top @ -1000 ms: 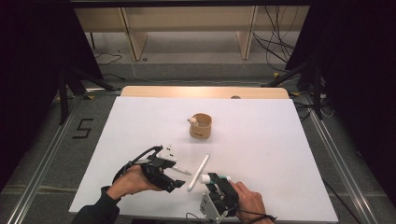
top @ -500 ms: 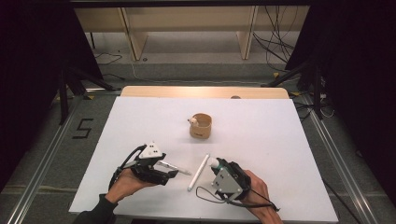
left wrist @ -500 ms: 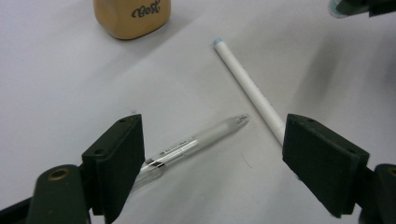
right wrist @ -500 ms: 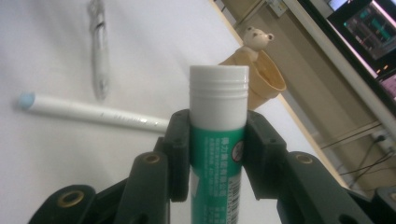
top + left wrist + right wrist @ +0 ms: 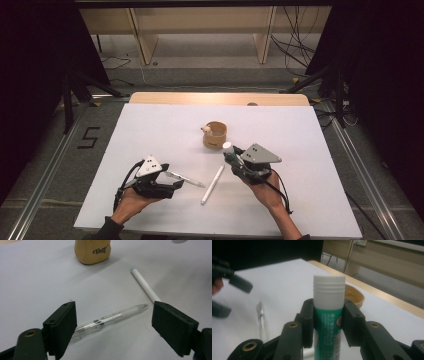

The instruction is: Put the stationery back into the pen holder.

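Note:
My right gripper (image 5: 234, 159) is shut on a green glue stick (image 5: 228, 148) with a white cap, held upright just in front of a small wooden cup (image 5: 215, 135). In the right gripper view the glue stick (image 5: 328, 305) stands between the jaws with the cup (image 5: 354, 295) behind it. My left gripper (image 5: 172, 186) hovers low and open at the front left. A clear pen (image 5: 110, 318) lies on the white table between its jaws, touching neither. A white pen (image 5: 212, 185) lies just right of the clear pen (image 5: 186, 178).
The white table (image 5: 150, 130) has bare room on the left, right and back. A wooden strip (image 5: 220, 98) runs along its far edge. The cup (image 5: 92, 251) and white pen (image 5: 145, 285) lie ahead of the left gripper. Floor rails flank the table.
My right gripper has risen from the front edge and moved toward the cup with the glue stick in it. My left gripper has drawn back a little to the left.

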The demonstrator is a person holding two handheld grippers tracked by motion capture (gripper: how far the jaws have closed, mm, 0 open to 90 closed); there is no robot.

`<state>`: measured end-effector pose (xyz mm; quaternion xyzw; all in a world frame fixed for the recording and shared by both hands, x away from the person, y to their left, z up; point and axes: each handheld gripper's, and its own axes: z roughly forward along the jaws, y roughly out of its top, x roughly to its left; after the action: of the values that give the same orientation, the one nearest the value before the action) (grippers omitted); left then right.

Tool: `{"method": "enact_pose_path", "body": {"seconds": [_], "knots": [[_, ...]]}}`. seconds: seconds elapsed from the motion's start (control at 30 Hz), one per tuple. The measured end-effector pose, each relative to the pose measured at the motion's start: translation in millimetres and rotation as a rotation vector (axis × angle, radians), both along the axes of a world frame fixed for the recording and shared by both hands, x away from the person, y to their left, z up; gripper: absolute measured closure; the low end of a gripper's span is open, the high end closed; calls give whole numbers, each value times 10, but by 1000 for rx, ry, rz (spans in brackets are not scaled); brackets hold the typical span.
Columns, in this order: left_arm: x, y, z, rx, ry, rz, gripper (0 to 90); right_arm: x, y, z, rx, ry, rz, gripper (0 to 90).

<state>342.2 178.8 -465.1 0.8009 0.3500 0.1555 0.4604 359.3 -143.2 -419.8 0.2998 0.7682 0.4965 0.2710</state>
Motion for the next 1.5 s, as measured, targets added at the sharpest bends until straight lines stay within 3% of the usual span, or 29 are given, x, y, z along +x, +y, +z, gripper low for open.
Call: {"method": "enact_pose_path", "body": {"seconds": [0.23,0.4,0.73,1.17,1.5], "knots": [[-32,69,-57,-48,-28,42,186,331,3,33,146,107,-31,657],[-58,108,-59,-72,-38,53,184,516,11,59,195,135,-52,657],[-137,133,-51,-73,-49,58,175,844,43,180,243,142,-105,658],[-179,172,-60,-84,-49,66,165,1142,206,201,274,164,-135,657],[-180,179,-53,-91,-52,67,164,1311,343,163,251,188,-156,657]]}}
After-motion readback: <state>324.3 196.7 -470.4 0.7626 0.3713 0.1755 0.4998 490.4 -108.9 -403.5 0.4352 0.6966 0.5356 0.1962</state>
